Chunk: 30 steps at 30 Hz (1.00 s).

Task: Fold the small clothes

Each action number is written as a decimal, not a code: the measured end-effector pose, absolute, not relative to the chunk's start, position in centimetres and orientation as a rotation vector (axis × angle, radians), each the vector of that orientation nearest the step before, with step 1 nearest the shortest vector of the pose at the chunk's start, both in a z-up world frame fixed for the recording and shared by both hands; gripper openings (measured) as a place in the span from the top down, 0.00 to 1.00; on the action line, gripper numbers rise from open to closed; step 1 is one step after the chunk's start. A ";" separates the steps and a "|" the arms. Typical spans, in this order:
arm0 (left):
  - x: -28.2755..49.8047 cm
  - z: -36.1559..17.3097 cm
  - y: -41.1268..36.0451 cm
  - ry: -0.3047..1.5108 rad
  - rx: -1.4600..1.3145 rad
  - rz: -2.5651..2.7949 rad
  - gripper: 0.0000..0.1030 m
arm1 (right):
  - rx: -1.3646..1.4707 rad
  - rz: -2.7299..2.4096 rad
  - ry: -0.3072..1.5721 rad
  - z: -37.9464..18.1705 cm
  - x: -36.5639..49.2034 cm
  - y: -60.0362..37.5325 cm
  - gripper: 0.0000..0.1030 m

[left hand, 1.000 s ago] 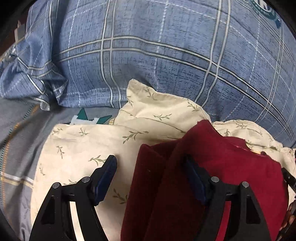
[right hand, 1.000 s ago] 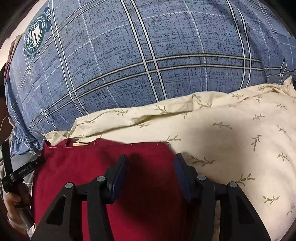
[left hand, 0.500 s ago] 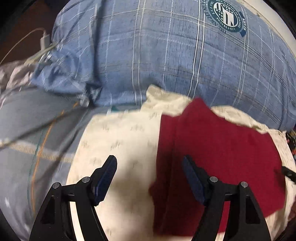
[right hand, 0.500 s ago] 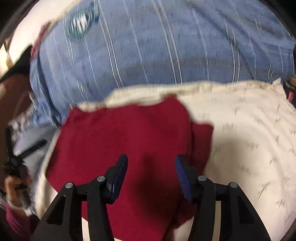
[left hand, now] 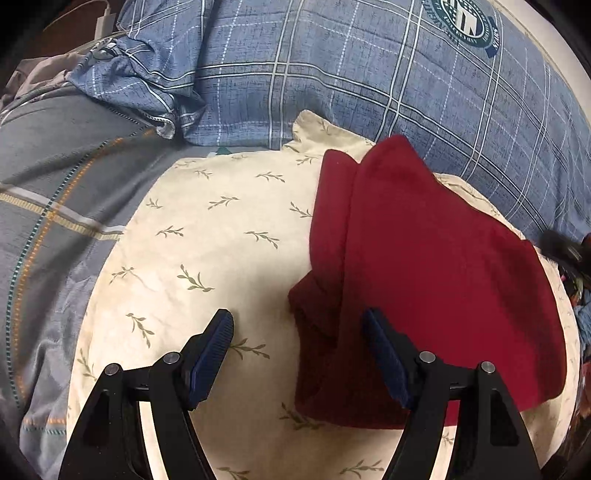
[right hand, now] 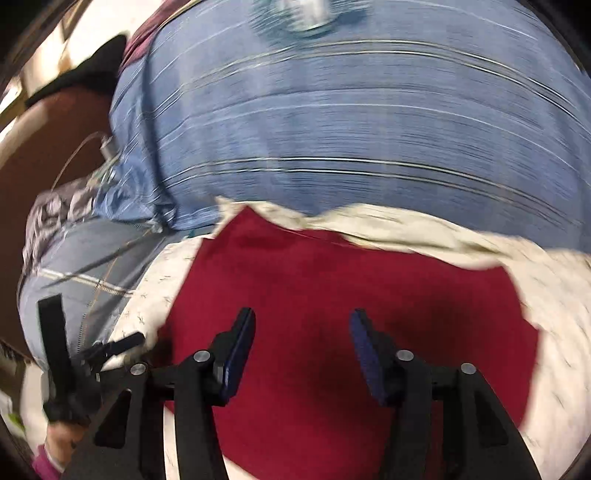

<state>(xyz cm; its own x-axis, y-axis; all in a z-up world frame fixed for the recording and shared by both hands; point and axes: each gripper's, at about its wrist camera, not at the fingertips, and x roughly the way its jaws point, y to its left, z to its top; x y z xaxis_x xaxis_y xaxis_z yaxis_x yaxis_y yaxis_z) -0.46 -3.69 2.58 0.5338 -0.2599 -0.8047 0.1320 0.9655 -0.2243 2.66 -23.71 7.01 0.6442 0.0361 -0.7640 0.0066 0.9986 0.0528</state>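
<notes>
My left gripper (left hand: 297, 345) hangs with its jaws spread wide and nothing between them, above the left edge of the dark red garment (left hand: 424, 266). The garment lies folded on a cream pillow with a leaf print (left hand: 207, 251), one layer lapped over another along a crease that runs away from me. Its right part spreads flat toward the pillow's far side. My right gripper (right hand: 301, 350) is likewise spread and empty, poised over the middle of the red garment (right hand: 332, 280), though that view is smeared by motion blur and I cannot make out fine detail there. Behind the cream pillow (right hand: 546, 295) rests a large blue plaid pillow (left hand: 369, 85) carrying a round green badge (left hand: 463, 18) near its upper edge. To the left the grey bedsheet (left hand: 55, 177) shows with striped lines across it. In the right view my left gripper's body (right hand: 66, 365) appears at the lower left edge.
</notes>
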 end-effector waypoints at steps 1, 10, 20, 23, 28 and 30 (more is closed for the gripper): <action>-0.3 2.5 -3.7 0.981 -0.141 -0.239 0.27 | 0.025 0.015 0.876 6.3 4.3 -22.5 0.51; 0.9 1.5 -3.3 0.986 -0.150 -0.240 0.16 | -0.039 -0.027 0.925 1.9 13.7 -18.4 0.59; 1.4 1.3 -3.3 0.990 -0.152 -0.237 0.16 | -0.024 -0.054 0.963 -0.8 16.1 -18.8 0.55; 1.4 1.3 -3.3 0.987 -0.146 -0.236 0.16 | 0.002 -0.051 0.951 -0.4 15.8 -18.9 0.55; 1.1 1.4 -3.2 0.984 -0.142 -0.235 0.16 | 0.101 -0.028 0.942 1.6 12.9 -19.3 0.55; 1.0 1.4 -3.2 0.983 -0.142 -0.232 0.15 | 0.097 -0.024 0.937 2.0 11.7 -19.1 0.55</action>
<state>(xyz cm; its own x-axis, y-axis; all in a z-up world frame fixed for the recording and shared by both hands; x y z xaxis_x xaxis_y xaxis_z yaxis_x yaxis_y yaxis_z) 1.04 -3.18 1.39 0.5327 -0.2583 -0.8059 0.1301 0.9660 -0.2236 11.68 -19.13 1.98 0.5924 0.0214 -0.8054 0.0628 0.9954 0.0727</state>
